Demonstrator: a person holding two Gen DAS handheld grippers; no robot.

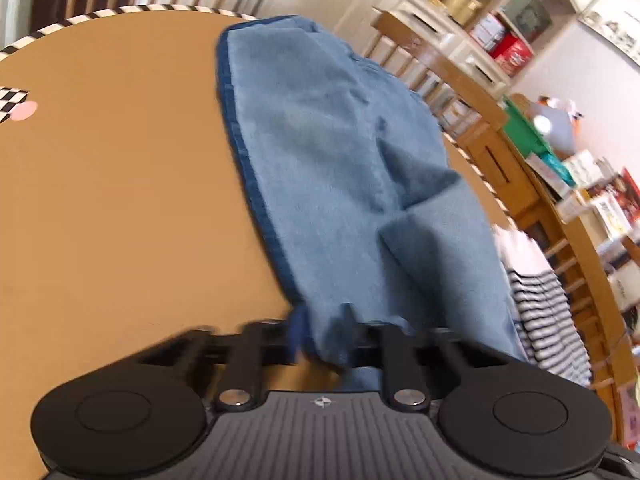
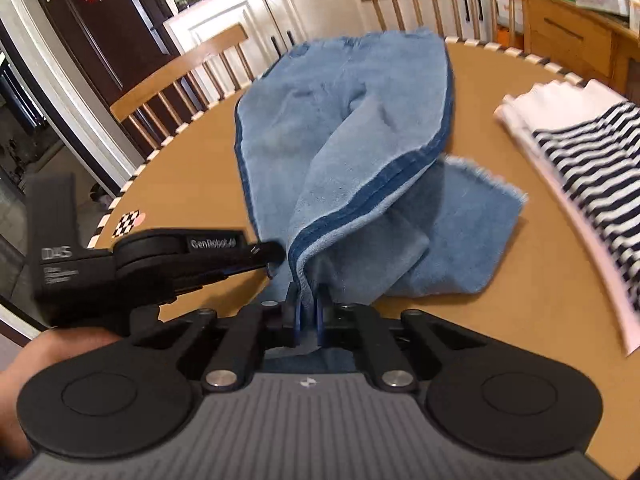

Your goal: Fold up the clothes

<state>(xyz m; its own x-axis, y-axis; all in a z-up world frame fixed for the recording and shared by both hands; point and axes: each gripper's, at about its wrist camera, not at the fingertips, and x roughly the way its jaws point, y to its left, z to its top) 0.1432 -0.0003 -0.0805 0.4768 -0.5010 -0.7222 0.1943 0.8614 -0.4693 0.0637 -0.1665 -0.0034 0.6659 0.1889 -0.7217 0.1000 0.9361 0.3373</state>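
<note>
A pair of light blue jeans (image 1: pixel 340 168) with a dark blue side stripe lies across the round brown table (image 1: pixel 112 208). My left gripper (image 1: pixel 324 340) is shut on the near hem of the jeans and lifts it off the table. In the right wrist view the jeans (image 2: pixel 344 128) drape up from the table (image 2: pixel 520 320) to my right gripper (image 2: pixel 307 304), which is shut on the striped edge of the cloth. The left gripper (image 2: pixel 276 258) shows there too, just left of the right one, closed on the same end of the jeans.
A folded white and navy striped shirt (image 2: pixel 592 160) lies on the table to the right; it also shows in the left wrist view (image 1: pixel 548 320). Wooden chairs (image 2: pixel 192 76) ring the far edge. A checkered marker (image 2: pixel 128 222) sits near the left rim. Shelves (image 1: pixel 480 20) stand behind.
</note>
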